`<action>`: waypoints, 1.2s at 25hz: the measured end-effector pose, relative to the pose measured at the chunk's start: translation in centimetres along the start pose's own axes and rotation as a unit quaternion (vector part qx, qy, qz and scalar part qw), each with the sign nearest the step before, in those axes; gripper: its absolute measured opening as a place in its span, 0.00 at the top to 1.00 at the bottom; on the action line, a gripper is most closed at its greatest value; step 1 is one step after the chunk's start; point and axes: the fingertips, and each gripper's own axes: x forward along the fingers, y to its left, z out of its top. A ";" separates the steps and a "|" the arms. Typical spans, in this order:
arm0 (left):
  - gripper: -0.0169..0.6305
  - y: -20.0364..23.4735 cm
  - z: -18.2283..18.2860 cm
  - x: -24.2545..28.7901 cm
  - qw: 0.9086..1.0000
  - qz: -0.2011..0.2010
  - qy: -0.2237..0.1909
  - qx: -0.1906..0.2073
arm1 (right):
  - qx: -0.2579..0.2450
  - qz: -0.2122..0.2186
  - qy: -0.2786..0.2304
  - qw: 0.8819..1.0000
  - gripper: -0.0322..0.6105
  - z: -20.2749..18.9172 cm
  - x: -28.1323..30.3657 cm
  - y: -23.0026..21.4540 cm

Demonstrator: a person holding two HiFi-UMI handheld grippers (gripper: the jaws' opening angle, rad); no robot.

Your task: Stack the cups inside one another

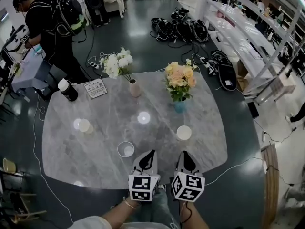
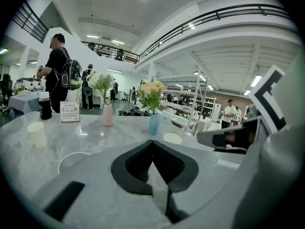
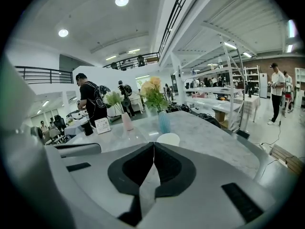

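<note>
Cups upright, well apart on marble table (image 1: 109, 109). White cup (image 1: 184, 132) just ahead of right gripper (image 1: 184, 153). Middle cup (image 1: 126, 149) beside left gripper (image 1: 152, 152), on its left. Third cup (image 1: 84, 125) farther left. Both jaws clenched, empty. Right hand nearest to a cup.

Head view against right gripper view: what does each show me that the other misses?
Only the head view: the cream cup at the left of the table and the clear cup left of the left gripper. Only the right gripper view: the right gripper head-on, jaws together with nothing between, and the ceiling lights. Both: the white cup just ahead of the right gripper, the blue vase, the pink vase and the sign card.
</note>
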 end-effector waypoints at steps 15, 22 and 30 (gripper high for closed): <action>0.97 1.2 -2.5 4.9 0.999 0.022 0.022 -0.030 | -0.013 0.012 0.040 0.999 0.94 -2.7 5.8 -2.6; 0.97 1.6 -3.2 5.6 0.999 0.025 0.023 -0.033 | -0.015 0.016 0.059 0.998 0.78 -3.8 7.3 -2.7; 0.97 1.8 -3.8 6.5 0.999 0.026 0.027 -0.037 | -0.020 0.007 0.062 0.998 0.66 -4.3 9.0 -3.3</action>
